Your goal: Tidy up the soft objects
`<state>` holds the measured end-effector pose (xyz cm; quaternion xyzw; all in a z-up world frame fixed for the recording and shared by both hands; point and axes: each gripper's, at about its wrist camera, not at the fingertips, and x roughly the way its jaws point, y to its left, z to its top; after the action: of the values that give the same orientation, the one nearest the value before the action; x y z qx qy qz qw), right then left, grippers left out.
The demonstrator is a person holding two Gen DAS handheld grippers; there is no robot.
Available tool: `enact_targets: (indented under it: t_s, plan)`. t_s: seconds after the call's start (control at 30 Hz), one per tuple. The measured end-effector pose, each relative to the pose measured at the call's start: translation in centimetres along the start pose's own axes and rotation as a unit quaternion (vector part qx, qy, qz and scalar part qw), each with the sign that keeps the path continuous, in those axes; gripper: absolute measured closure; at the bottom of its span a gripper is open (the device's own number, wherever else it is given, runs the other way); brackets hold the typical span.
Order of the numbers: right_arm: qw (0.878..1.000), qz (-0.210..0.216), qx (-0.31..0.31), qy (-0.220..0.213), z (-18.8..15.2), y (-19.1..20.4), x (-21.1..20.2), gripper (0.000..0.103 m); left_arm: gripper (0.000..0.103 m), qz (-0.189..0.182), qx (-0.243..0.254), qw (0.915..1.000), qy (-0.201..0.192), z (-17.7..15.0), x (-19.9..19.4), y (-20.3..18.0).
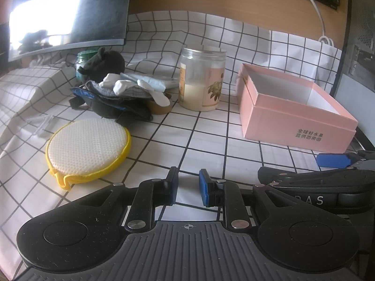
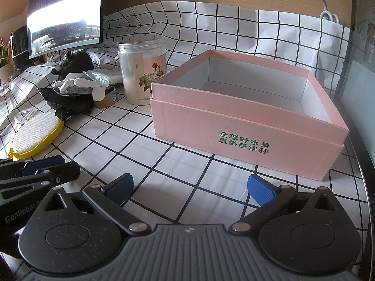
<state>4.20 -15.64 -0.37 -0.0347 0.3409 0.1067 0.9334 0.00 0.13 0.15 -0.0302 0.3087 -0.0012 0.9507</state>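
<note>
**Both grippers low over the checked cloth, nothing held**

The left gripper [image 1: 188, 187] has its jaws a narrow gap apart, with only bare cloth [image 1: 211, 140] between the blue pads. The right gripper [image 2: 189, 187] has its jaws spread wide, also over bare cloth. The two sit side by side, each showing at the edge of the other's view.

Ahead and left of the left gripper lies a round sponge [image 1: 88, 144], white mesh with a yellow rim, flat on the cloth. Behind it is a pile of soft things: a dark pouch [image 1: 110, 103], a white glove [image 1: 131, 85], a black plush [image 1: 105, 64] and a wipes pack [image 1: 154, 82]. A tape roll [image 1: 160, 107] is tucked under the glove's edge, and a clear jar [image 1: 202, 79] stands just right of the pile, between it and the pink box [image 1: 293, 114].

The box sits open and empty, straight ahead of the right gripper; only that view shows its white floor. A monitor [image 1: 68, 11] stands behind the pile.
</note>
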Motion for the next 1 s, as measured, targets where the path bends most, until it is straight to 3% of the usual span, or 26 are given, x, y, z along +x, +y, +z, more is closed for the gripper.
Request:
enact_targets:
  t_s: [1.0]
  plan:
    - [1.000, 0.000, 0.000, 0.000, 0.01, -0.03, -0.02, 0.000, 0.081, 0.000, -0.005, 1.0000, -0.001, -0.16, -0.02, 0.10]
